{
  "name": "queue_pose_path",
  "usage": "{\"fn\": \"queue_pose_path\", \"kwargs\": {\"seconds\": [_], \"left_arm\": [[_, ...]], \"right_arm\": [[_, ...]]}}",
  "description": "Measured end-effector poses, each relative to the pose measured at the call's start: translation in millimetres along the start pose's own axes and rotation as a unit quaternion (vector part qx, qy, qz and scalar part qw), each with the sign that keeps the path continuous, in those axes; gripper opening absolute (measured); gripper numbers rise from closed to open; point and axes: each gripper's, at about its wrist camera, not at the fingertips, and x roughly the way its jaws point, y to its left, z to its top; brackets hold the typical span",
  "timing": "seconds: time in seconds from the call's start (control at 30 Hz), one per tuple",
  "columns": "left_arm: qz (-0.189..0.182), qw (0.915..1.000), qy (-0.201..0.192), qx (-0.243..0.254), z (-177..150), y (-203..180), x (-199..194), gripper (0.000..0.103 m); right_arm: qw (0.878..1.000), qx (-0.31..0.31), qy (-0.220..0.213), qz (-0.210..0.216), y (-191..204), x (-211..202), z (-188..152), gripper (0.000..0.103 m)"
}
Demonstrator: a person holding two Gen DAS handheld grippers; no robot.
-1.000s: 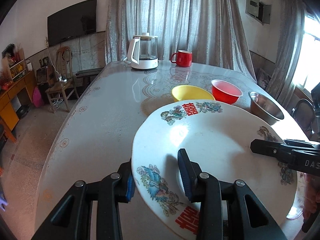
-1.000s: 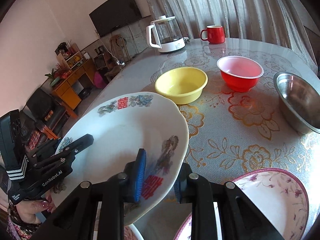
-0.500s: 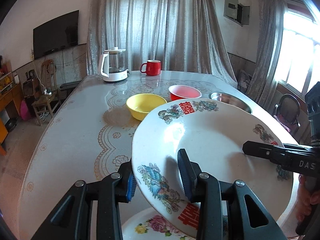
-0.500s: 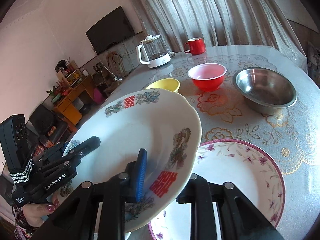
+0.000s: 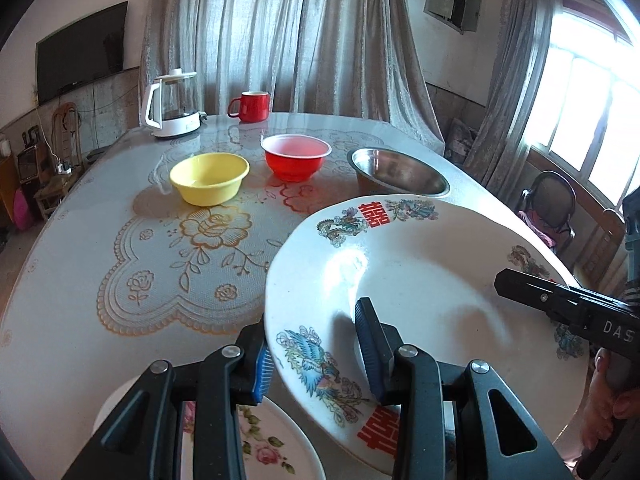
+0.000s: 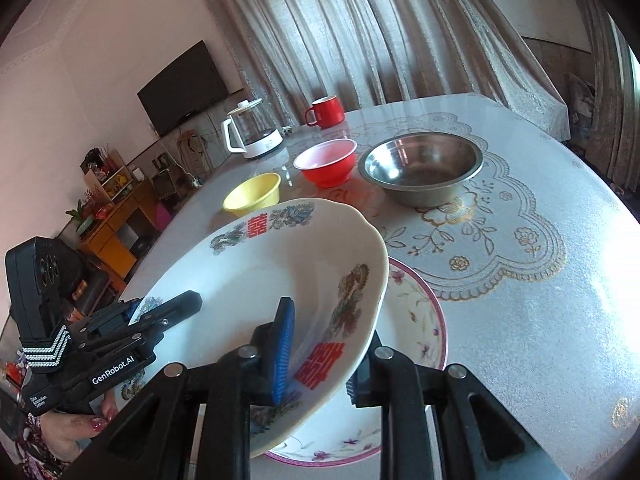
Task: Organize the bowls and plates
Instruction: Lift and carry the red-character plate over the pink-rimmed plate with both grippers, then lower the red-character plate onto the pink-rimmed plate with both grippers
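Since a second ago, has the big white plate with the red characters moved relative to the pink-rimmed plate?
Yes. The white plate, gripped by both grippers, has travelled sideways along the table and now hangs over the pink-rimmed plate, which it was beside earlier.

Left gripper (image 5: pixel 316 354): black angular fingers, blue ribbed pads, silver screws; "GenRobot.AI" lettering and striped strap beside camera box. Right gripper (image 6: pixel 318 360): same build, "DAS" lettering. Red-painted nails.
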Motion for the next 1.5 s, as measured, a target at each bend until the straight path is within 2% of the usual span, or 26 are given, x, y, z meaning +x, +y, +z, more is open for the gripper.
{"fn": "queue_pose_path", "kwargs": {"seconds": [0.37, 1.0, 1.2, 1.5], "left_arm": [[0.028, 0.9989, 0.037, -0.003, -19, -22, 21, 0.038], [0.045, 0.9973, 0.057, -0.013, -21, -27, 42, 0.038], [0.046, 0.9973, 0.055, -0.015, -22, -25, 42, 0.038], [0.05, 0.9974, 0.05, -0.014, -21, -24, 40, 0.036]], "right_arm": [[1.0, 0.027, 0.015, 0.006, -36, 8, -27, 0.021], [1.0, 0.019, 0.023, -0.002, -56, 36, -28, 0.021], [0.999, 0.025, 0.04, -0.001, -54, 26, -30, 0.026], [0.997, 0.059, 0.045, 0.018, -58, -2, -42, 0.026]]}}
